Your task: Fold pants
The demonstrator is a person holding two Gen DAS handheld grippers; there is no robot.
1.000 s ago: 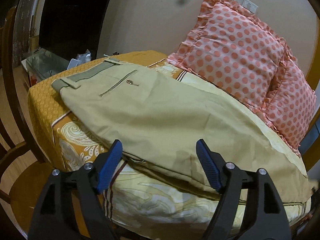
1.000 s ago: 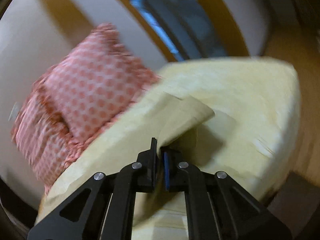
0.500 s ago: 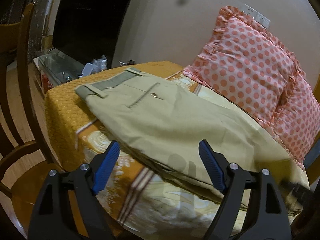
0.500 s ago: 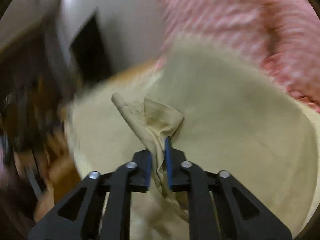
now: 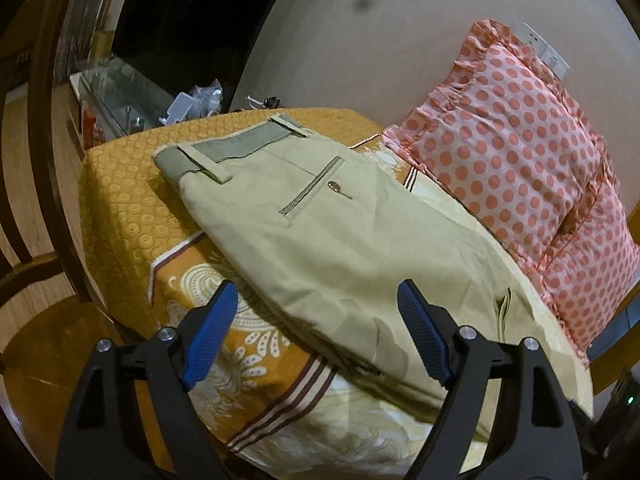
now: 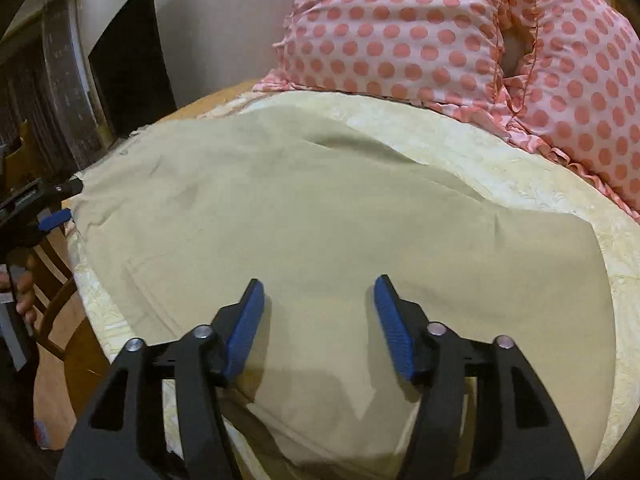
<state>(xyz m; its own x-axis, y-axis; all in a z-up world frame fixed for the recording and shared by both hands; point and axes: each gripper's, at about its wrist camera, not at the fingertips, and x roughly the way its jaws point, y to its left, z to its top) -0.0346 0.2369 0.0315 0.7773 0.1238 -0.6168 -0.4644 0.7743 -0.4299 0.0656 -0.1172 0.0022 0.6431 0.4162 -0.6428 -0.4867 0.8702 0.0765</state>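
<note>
Khaki pants (image 5: 320,248) lie flat on the bed, waistband and back pocket at the far left end. My left gripper (image 5: 318,334) is open and empty, just above the near edge of the pants. In the right wrist view the pants (image 6: 320,208) fill the middle, with the leg end folded over. My right gripper (image 6: 318,328) is open and empty, hovering over the folded leg end. The left gripper's blue pad (image 6: 54,218) shows at the far left edge of that view.
Two pink polka-dot pillows (image 5: 520,168) (image 6: 460,40) lean on the wall behind the pants. The bed has an orange patterned cover (image 5: 132,200) and a cream sheet (image 6: 520,168). A glass stand with clutter (image 5: 128,96) and a dark screen are at the left. A wooden chair (image 5: 36,160) stands beside the bed.
My right gripper was shut on the pant leg hem, carried it over, and has let go and opened. My left gripper stayed open and shifted its view slightly toward the waistband.
</note>
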